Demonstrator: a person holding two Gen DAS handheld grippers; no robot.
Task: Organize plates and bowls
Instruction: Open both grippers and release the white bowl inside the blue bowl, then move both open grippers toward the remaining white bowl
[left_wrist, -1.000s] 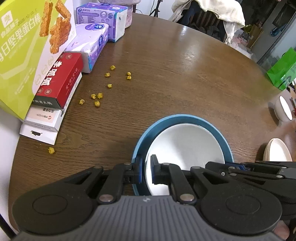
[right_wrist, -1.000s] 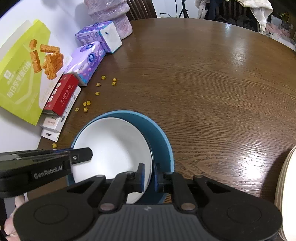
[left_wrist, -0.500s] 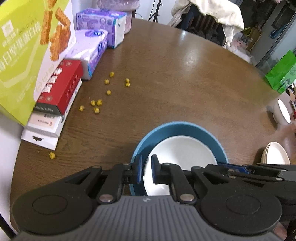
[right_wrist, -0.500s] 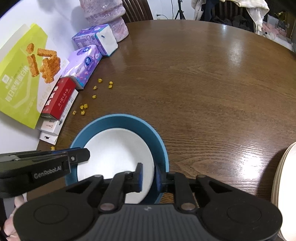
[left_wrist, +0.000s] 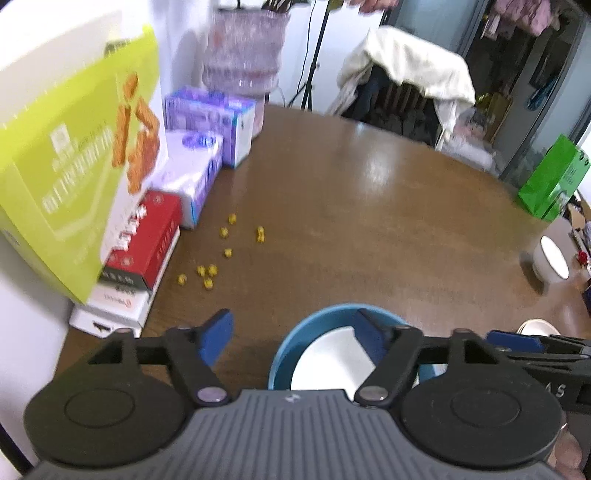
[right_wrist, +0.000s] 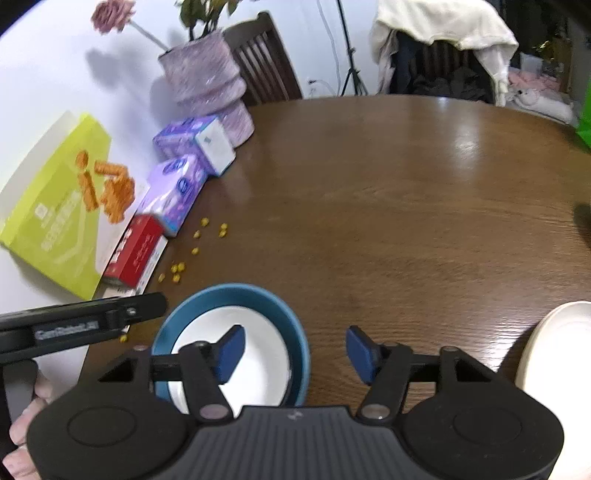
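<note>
We have both grippers lifted clear over the near edge of the bench (right_wrist: 388, 206). The left gripper (left_wrist: 291, 338) has just been opening its fingers, and they now stand spread with nothing between them; one pad hangs over bare wood, the other over the bowl. The right gripper (right_wrist: 293, 349) has likewise just been opening, its fingers apart and gripping nothing, one pad above the white plate and the other outside the bowl's rim.

The white plate (right_wrist: 258, 354) sits nested inside the blue bowl (right_wrist: 236, 293), and the pair rests on the bench just in front of us, released. We judge that stacking step done.

What is left, as far as we can see: a cream plate or stack of plates (right_wrist: 554, 343) lies near the right edge, partly cut off, and a small white bowl (left_wrist: 550, 260) stands well apart at the far right. Whether those belong with this stack we cannot tell. Yellow crumbs (left_wrist: 221, 254) and a row of boxes (left_wrist: 144, 240) lie along the left side, untouched.
</note>
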